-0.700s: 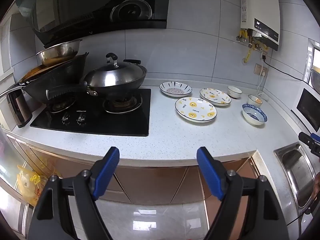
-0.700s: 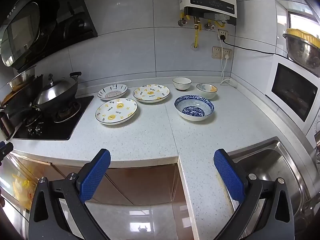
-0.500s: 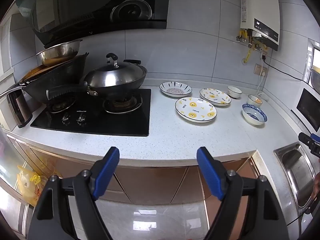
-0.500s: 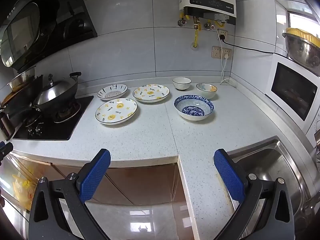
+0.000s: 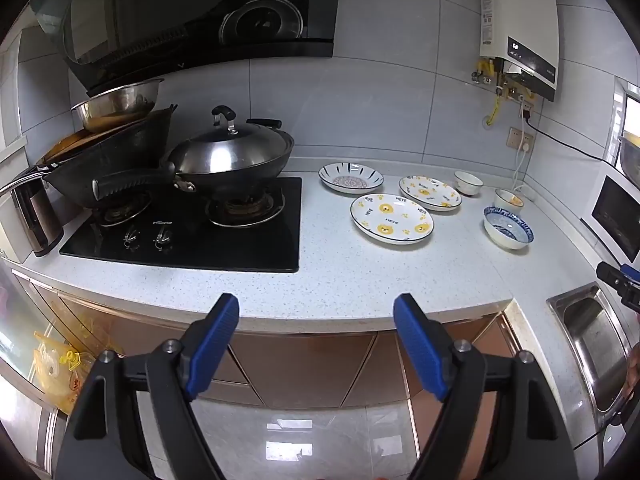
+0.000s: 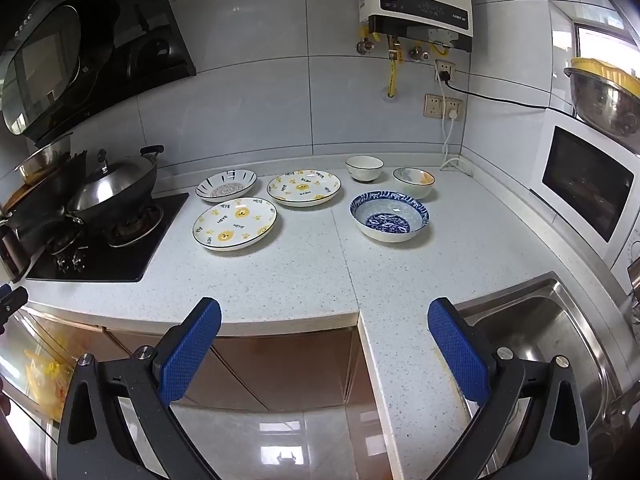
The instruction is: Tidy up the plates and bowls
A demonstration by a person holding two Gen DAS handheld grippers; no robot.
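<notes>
The left gripper (image 5: 316, 344), at the bottom of its frame, has its blue pads spread wide with nothing between them, hanging off the front edge of the countertop (image 5: 360, 280). The right gripper (image 6: 324, 344), low in its frame, gapes just as wide and empty, touching nothing.

Judging by the layout, no sorting has begun. In the right wrist view, three plates lie singly at centre: the near bear-print plate (image 6: 235, 223), the far bear-print plate (image 6: 304, 189), and a striped plate (image 6: 226, 185) at their left. Right of them stand the blue patterned bowl (image 6: 389, 216), a white bowl (image 6: 364, 167) and an orange-flecked bowl (image 6: 413, 182), all unstacked.
</notes>
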